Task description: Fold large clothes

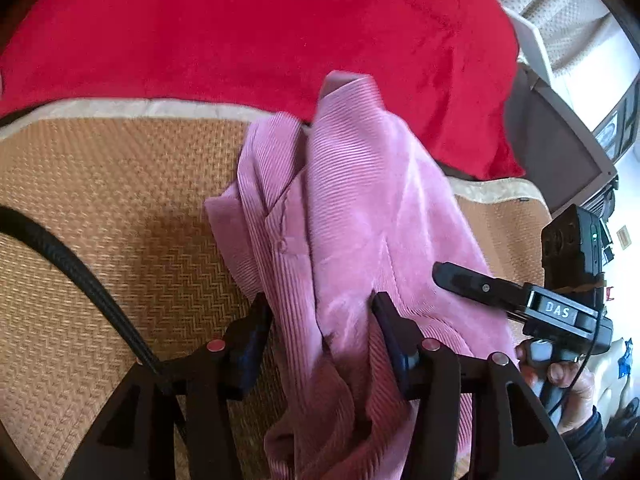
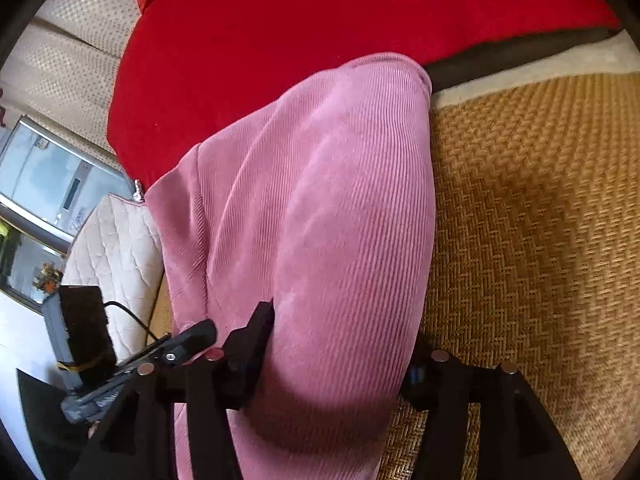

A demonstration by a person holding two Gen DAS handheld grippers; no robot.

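Observation:
A pink corduroy garment (image 1: 352,208) lies bunched on a woven straw mat (image 1: 100,220), its far end reaching a red blanket (image 1: 260,28). My left gripper (image 1: 320,312) has its fingers wide apart with a thick fold of the pink cloth between them. My right gripper (image 2: 340,344) also has pink cloth (image 2: 320,220) bulging between its fingers, which hides its right finger. The right gripper shows in the left wrist view (image 1: 472,284) at the garment's right edge. The left gripper's finger (image 2: 188,340) shows at lower left in the right wrist view.
The mat (image 2: 540,220) has a pale cloth border (image 1: 140,106). The red blanket (image 2: 320,12) covers the far side. A quilted cream cushion (image 2: 116,248) and a glass-fronted cabinet (image 2: 48,184) stand beside the mat. A black cable (image 1: 80,272) crosses the mat.

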